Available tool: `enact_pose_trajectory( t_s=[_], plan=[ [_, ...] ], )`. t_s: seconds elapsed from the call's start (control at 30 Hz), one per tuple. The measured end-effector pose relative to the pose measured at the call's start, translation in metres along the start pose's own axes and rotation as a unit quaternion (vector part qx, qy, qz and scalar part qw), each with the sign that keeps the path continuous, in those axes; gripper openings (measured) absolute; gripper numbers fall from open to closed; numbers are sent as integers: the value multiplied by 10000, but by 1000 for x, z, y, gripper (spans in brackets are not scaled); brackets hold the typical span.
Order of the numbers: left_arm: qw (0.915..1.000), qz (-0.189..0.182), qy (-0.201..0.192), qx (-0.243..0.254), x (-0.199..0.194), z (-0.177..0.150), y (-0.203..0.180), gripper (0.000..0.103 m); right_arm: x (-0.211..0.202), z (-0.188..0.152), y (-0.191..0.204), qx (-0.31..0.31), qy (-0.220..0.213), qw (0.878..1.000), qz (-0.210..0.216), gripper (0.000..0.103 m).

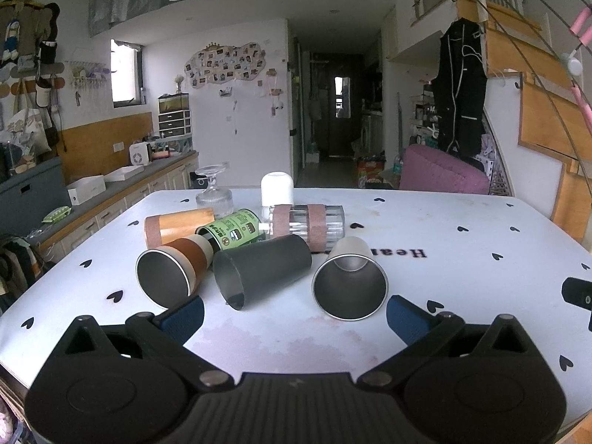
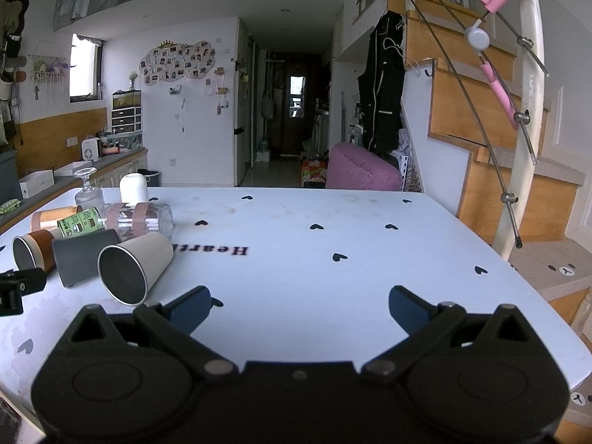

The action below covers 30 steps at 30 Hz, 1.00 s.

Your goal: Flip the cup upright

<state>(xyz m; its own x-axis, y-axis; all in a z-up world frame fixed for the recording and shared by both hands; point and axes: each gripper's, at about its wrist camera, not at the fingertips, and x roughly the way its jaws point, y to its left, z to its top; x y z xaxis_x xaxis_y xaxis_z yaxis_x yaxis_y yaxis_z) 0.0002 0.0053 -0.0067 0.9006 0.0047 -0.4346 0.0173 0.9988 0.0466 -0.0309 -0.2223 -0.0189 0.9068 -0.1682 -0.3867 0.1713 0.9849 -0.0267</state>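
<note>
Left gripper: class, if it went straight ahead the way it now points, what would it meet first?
Probably the dark grey cup, lying on its side with its mouth toward the open left gripper. The cream cup lies just to the right of that line. Depth is hard to judge through the fisheye.

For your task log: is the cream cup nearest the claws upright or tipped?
Tipped. The cream cup lies on its side on the table, its open mouth facing the left claw.
</note>
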Motion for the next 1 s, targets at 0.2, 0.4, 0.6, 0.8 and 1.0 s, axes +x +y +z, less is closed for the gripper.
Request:
enact_pose_trajectory(
  t_s=[0.2,0.4,0.6,0.8,1.0],
  plan=[
    [10000,2,11,-9,1,-8,9,103,0,0,3,3,-2,10000,17,103],
    [10000,16,27,-27,4,-9,13,103,3,1,4,6,-6,10000,4,103],
    [10000,18,31,-28,4,-10,14,103,1,0,5,5,-4,10000,7,103],
    [10000,32,54,-53,5,-9,17,103,4,1,4,68,8,10000,68,103],
    [9998,95,131,-102,8,-8,19,103,18,12,0,274,90,9990,344,103]
  ],
)
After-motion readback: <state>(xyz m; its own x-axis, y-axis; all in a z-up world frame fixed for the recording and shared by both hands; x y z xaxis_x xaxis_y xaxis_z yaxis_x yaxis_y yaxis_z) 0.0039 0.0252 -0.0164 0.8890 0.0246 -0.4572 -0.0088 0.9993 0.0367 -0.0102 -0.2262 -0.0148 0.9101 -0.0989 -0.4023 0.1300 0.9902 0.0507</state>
